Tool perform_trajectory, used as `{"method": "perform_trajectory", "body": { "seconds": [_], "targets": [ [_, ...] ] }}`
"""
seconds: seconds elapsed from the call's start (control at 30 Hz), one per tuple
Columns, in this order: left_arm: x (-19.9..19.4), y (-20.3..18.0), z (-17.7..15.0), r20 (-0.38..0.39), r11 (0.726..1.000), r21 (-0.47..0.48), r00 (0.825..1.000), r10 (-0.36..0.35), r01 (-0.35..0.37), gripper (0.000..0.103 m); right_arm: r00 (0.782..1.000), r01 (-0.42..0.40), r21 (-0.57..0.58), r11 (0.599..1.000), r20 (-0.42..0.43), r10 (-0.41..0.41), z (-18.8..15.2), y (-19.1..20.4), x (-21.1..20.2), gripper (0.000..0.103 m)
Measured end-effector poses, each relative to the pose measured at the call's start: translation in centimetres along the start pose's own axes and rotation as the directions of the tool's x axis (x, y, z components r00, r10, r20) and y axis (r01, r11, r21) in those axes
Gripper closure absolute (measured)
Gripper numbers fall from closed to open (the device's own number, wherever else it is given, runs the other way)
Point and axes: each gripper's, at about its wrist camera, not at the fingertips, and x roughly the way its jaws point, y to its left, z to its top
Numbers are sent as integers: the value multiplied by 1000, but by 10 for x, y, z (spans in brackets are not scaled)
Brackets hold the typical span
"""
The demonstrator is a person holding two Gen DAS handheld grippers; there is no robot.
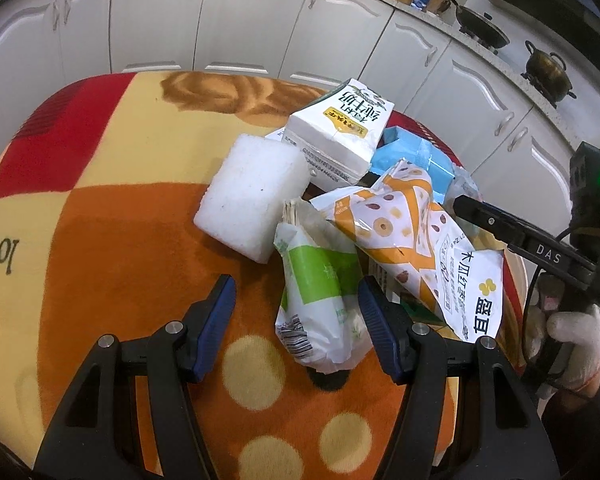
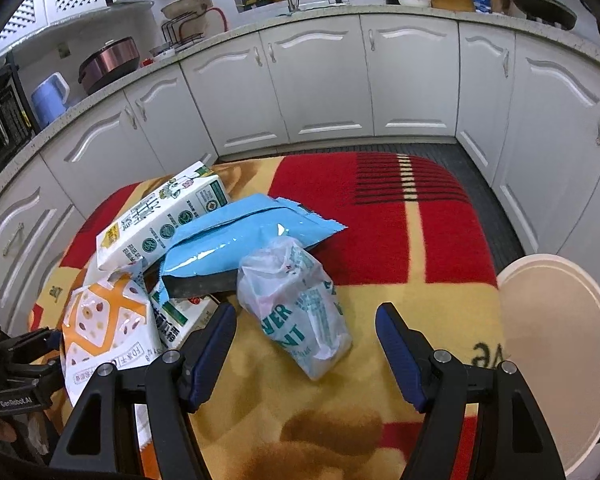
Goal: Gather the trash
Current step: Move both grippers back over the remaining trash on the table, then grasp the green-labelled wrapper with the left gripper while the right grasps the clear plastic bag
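A pile of trash lies on a table under an orange, red and yellow blanket (image 1: pixel 112 240). My left gripper (image 1: pixel 298 316) stands open around a green and white packet (image 1: pixel 320 300); its left pad is clear of it. My right gripper (image 2: pixel 306 344) stands open around a crumpled clear bag with teal print (image 2: pixel 300 312), pads apart from it. Also in the pile are a white foam block (image 1: pixel 252 196), a milk carton (image 1: pixel 340 132), a blue packet (image 2: pixel 244 236) and an orange and white snack bag (image 1: pixel 412 240). A gloved hand (image 1: pixel 572 332) holds the right gripper's handle.
A cream round bin top (image 2: pixel 560 360) sits at the table's right edge. White kitchen cabinets (image 2: pixel 320 80) curve around behind the table, with pots (image 1: pixel 548 68) and a pan on the counter. A dark floor strip (image 2: pixel 480 184) separates table and cabinets.
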Motion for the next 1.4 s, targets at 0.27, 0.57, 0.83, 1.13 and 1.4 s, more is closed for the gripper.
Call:
{"method": "perform_trajectory", "body": {
  "seconds": [0.27, 0.57, 0.83, 1.13, 1.4],
  "targets": [
    [0, 3, 0, 0, 999, -35, 999, -34, 34, 67, 1000, -27, 3, 1000, -14, 27, -2, 3, 7, 68],
    [-19, 1, -12, 20, 999, -13, 999, -32, 32, 81, 998, -45, 5, 999, 39, 45, -19, 1, -32, 74],
    [-49, 17, -29, 56, 999, -42, 998, 14, -12, 82, 996, -53, 22, 998, 78, 51, -38, 3, -67, 74],
    [-71, 19, -40, 101, 999, -41, 994, 37, -33, 82, 994, -68, 5, 998, 87, 67, -47, 16, -81, 74],
    [-69, 23, -45, 56, 999, -35, 998, 36, -35, 82, 993, -75, -13, 997, 88, 76, -52, 25, -88, 74]
  ]
}}
